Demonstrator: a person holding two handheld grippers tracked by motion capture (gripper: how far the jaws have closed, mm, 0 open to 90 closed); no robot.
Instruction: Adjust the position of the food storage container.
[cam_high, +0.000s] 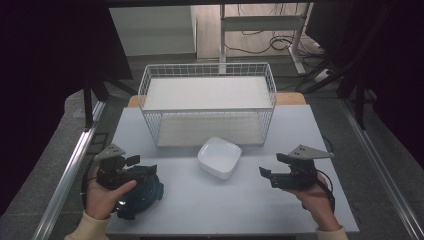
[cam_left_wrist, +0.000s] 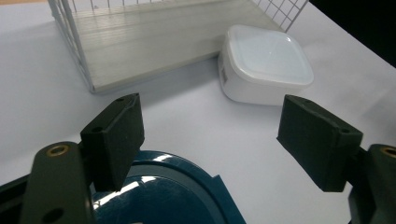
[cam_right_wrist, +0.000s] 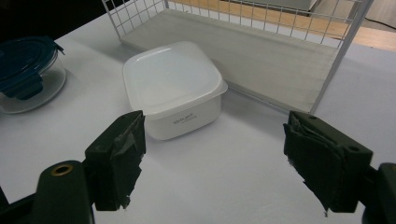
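When you look down from the high view, the left gripper (cam_high: 131, 165) sits right over a dark blue-lidded container (cam_high: 142, 192), while the right gripper (cam_high: 272, 167) hangs above bare table (cam_high: 300, 130), well apart from anything. Between the two, a bit further out, is the white square container (cam_high: 219, 157), and just past that stands the white wire basket (cam_high: 207, 102), with its open front facing the person.

From the left gripper view, the jaws stand wide apart with nothing pinched between them. That blue lid (cam_left_wrist: 173, 196) is directly below them, close under the left-hand pad (cam_left_wrist: 114, 140) (can't tell if it's actually touching). The white tub (cam_left_wrist: 264, 65) is ahead and off toward the right-hand jaw, with the basket's board floor (cam_left_wrist: 154, 37) just beside it, further ahead.

From the right gripper view, same deal: jaws spread wide, holding nothing. The white tub (cam_right_wrist: 173, 86) is straight ahead, leaning toward the left-hand jaw, lid on. The basket (cam_right_wrist: 261, 51) is behind it, and the blue-lidded glass container (cam_right_wrist: 28, 72) is far off to the left.
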